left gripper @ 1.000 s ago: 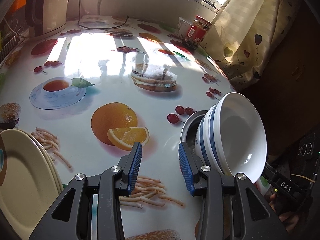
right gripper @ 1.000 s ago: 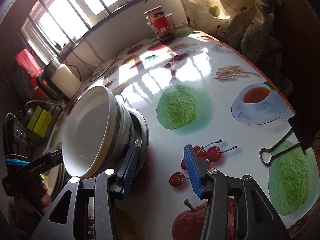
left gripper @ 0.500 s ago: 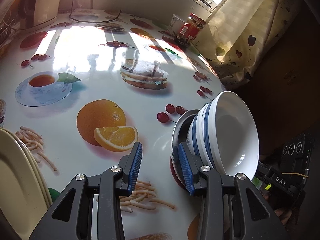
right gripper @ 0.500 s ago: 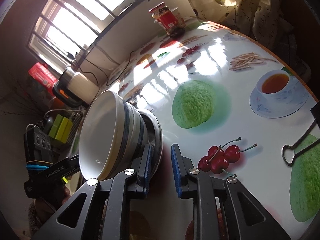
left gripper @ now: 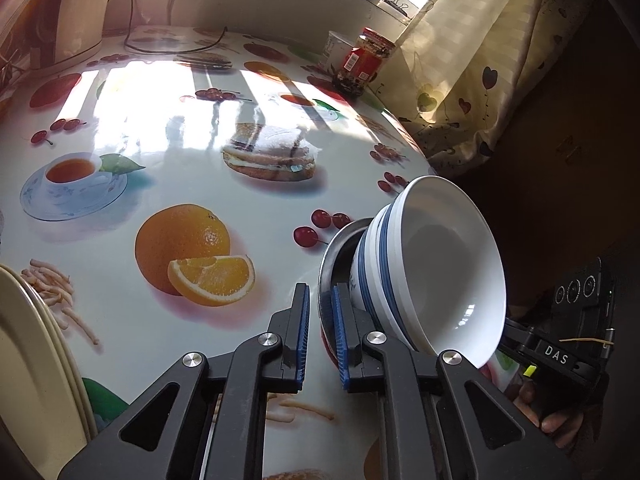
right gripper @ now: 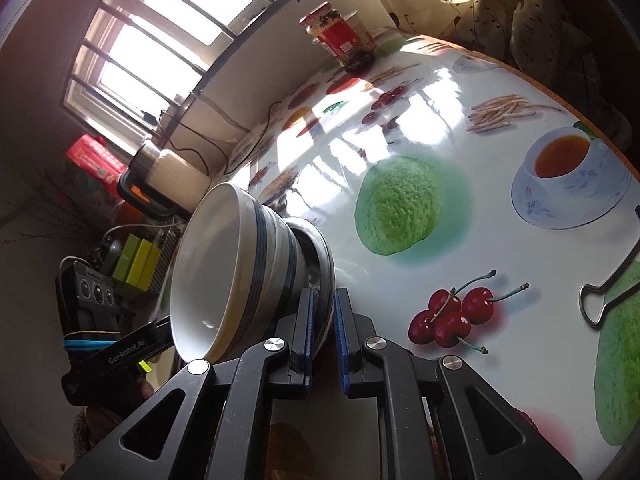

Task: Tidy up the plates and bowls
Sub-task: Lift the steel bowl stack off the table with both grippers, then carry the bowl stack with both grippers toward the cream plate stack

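Note:
Several white bowls with blue bands [left gripper: 440, 272] are nested in a shallow metal plate [left gripper: 340, 236] near the edge of the printed table. The stack leans toward the table edge. My left gripper [left gripper: 319, 292] is closing its jaws with the plate's near rim between the blue pads. From the opposite side, my right gripper [right gripper: 325, 294] clamps the rim of the same metal plate [right gripper: 320, 248], its jaws closing to their narrowest. The bowls [right gripper: 216, 264] rise to the left of its fingers. Cream plates [left gripper: 28, 360] lie stacked at the lower left of the left wrist view.
A red-labelled jar [left gripper: 362, 60] and a white cup stand at the table's far side by the curtain. A kettle [left gripper: 76, 12] with its cord sits at the back left. A binder clip [right gripper: 608, 296] lies on the table's right part. A hand [left gripper: 560, 420] holds the other gripper.
Both grippers went from open to closed on the metal plate's rim, the right one first and the left one after it. The bowl stack has stayed where it was.

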Demonstrator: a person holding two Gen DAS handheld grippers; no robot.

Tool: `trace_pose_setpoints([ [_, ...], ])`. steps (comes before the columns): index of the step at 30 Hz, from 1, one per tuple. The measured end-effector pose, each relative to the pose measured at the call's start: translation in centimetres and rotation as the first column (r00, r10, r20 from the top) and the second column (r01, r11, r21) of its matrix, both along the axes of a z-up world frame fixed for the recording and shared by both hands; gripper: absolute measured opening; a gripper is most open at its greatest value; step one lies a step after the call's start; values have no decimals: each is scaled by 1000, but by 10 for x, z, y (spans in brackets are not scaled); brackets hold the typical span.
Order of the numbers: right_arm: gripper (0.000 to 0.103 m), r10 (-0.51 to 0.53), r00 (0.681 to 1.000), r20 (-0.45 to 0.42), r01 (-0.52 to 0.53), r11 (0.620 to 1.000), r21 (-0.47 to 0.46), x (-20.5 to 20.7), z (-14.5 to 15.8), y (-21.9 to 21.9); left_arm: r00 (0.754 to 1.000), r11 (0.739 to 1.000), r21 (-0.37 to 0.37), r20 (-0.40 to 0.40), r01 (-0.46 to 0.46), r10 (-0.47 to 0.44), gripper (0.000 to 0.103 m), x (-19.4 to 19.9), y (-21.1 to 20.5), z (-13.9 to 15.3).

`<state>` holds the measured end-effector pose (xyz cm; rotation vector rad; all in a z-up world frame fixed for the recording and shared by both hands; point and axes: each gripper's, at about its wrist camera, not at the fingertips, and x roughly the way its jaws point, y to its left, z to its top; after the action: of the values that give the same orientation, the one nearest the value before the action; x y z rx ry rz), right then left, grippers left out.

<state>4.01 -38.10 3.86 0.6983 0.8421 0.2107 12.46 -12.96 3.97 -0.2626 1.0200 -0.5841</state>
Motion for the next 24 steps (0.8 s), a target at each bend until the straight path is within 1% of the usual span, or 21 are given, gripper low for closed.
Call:
trace_pose_setpoints([
  [3,11,-1,1000,1,1,1000,1,-1,0,1,1000,1000,-1,-1,-1,1,11,0,0,0],
  [5,11,-2,1000,1,2,1000,2,-1,0,0,1000,1000,-2,0,2,-2,8,-1,-1,0],
  [24,11,-5,1000,-1,5,1000,12,-2,0,-1,1000,1000,0,5,-1,1,8,-2,-2,1],
])
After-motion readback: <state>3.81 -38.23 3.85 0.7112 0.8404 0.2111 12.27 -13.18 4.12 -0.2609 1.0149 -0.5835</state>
